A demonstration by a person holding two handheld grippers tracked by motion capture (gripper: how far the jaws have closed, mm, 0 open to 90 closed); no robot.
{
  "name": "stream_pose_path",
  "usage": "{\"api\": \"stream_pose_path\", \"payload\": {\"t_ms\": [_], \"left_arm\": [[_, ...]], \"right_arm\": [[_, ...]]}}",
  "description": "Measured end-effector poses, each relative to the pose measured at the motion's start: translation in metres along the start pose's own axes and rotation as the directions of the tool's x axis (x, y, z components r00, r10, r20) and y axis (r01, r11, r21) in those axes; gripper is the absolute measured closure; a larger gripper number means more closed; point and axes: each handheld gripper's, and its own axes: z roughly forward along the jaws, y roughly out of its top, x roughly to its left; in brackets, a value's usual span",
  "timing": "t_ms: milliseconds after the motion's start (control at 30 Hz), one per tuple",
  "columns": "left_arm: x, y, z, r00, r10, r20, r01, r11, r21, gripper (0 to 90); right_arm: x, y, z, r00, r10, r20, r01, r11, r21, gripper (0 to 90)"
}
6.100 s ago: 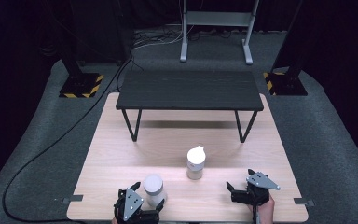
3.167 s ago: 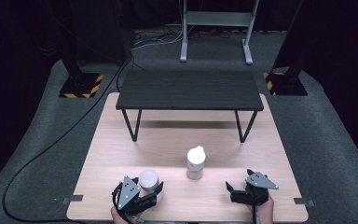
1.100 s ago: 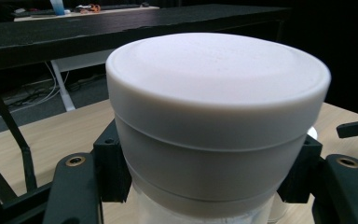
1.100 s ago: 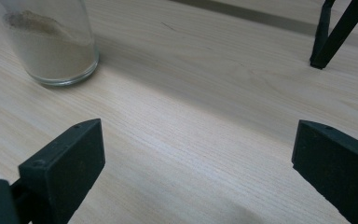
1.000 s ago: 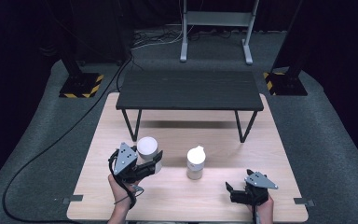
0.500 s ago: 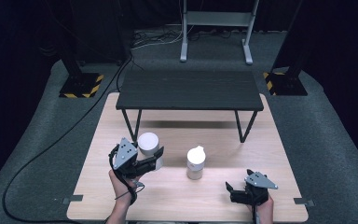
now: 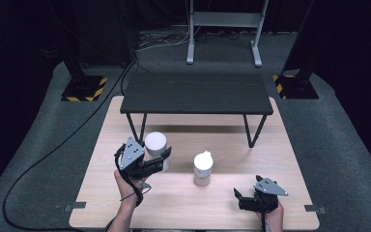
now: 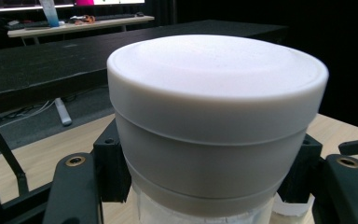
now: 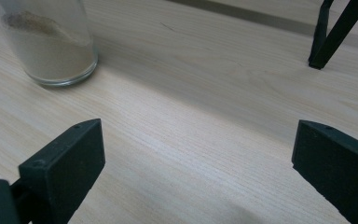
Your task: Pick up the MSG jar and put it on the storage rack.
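A jar with a flat white lid [image 7: 155,143] [image 8: 214,107] is held off the wooden table [image 7: 101,159], left of centre. My left gripper [image 7: 160,159] is shut on this jar, its jaws clamped on the body just under the lid. A second glass jar [image 7: 203,168] with a white spouted cap stands on the table at the middle; its base, holding pale powder [image 9: 46,42], shows in the right gripper view. My right gripper [image 7: 244,198] [image 9: 191,158] rests low at the table's front right, open, with bare wood between its jaws.
A low black bench [image 7: 198,92] on thin metal legs [image 9: 328,32] stands across the far half of the table. Grey carpet, a black cable [image 7: 53,150] and stand bases with yellow-black stripes [image 7: 84,89] surround the table.
Over the frames my left gripper has lifted the white-lidded jar from the front edge and carried it away from me toward the bench. The right gripper has stayed put.
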Motion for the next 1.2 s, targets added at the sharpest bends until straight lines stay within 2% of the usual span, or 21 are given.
{"api": "stream_pose_path", "payload": {"t_ms": [1200], "left_arm": [[0.011,0.023,0.027,0.9995,0.012,0.029,-0.012,0.9999,0.004,35.0]], "right_arm": [[0.000,0.002,0.001,1.0000,-0.007,-0.003,0.007,1.000,0.009,1.8]]}}
